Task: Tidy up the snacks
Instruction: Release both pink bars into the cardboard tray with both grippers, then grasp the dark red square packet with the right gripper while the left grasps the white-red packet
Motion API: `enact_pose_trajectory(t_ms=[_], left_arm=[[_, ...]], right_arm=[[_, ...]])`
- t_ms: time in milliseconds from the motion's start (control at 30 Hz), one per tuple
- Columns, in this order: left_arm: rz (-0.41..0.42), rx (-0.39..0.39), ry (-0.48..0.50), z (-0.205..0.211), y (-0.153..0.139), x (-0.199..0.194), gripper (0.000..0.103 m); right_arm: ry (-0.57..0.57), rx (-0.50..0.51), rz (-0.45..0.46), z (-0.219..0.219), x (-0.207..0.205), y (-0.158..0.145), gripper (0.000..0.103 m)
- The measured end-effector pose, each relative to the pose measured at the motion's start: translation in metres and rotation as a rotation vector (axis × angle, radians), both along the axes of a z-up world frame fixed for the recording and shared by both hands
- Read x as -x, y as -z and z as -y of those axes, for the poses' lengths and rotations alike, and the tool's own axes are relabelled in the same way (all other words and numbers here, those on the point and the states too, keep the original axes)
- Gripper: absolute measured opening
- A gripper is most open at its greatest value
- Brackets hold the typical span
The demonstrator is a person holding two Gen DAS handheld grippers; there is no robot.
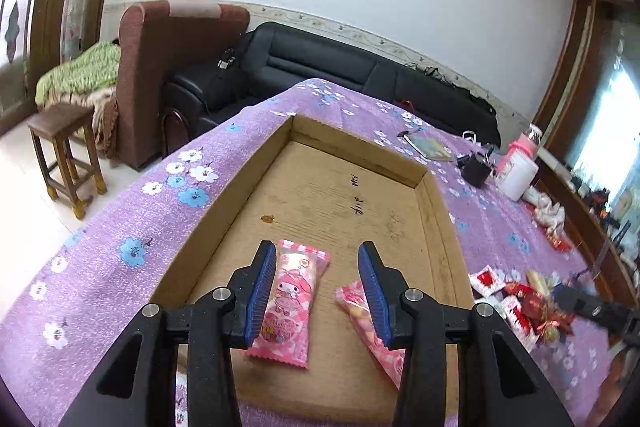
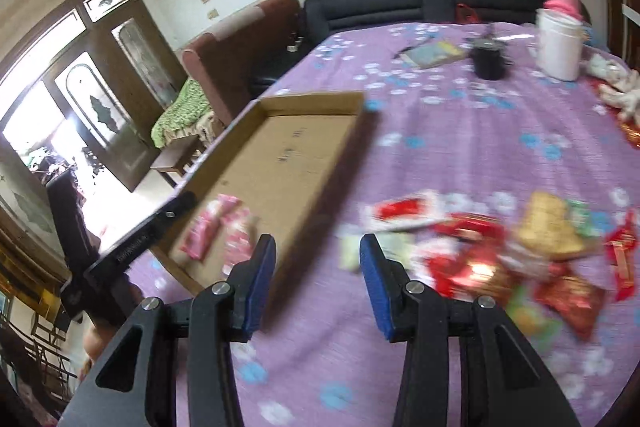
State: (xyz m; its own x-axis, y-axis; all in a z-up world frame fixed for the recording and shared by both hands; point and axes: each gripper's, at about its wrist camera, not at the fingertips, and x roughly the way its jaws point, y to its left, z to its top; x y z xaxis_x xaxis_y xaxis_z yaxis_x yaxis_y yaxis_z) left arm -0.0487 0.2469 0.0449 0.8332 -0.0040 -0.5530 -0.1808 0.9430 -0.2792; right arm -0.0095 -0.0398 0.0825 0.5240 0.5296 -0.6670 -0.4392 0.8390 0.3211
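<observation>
While two packets [image 1: 290,301] lie near, cardboard tray's [image 1: 404,169] far floor is bare.

Handwritten marks on box floor [image 1: 356,205], illegible. Print on pink snack pack [image 1: 290,303] too small to read. White lettering on left gripper [image 2: 132,247] body, blurred.

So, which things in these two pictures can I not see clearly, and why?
- Snack pile, right wrist view: motion blur, labels unreadable.
- Second pink packet, left wrist view: partly behind a finger of the left gripper.
- Handwriting on the cardboard tray: too small.
- Right gripper, left wrist view: blurred, cut off by the edge.
</observation>
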Motion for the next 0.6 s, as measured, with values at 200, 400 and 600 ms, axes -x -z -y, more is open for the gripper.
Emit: enact_pose_trajectory(t_ms=[200, 400, 600], left_arm=[[-0.022, 0.008, 0.120, 0.041, -0.021, 0.009, 0.045], [-0.100, 0.030, 0.323, 0.111, -0.035, -0.001, 0.045], [-0.232, -0.006, 0.485, 0.187, -0.015, -0.035, 0.045]], right_arm=[[0.139, 0.023, 0.043, 0.084, -0.018, -0.005, 0.043], [0.220, -0.111, -0.047, 0.149, -0.043, 0.030, 0.042], [0.207, -0.118, -0.102, 0.174, -0.052, 0.034, 0.042]])
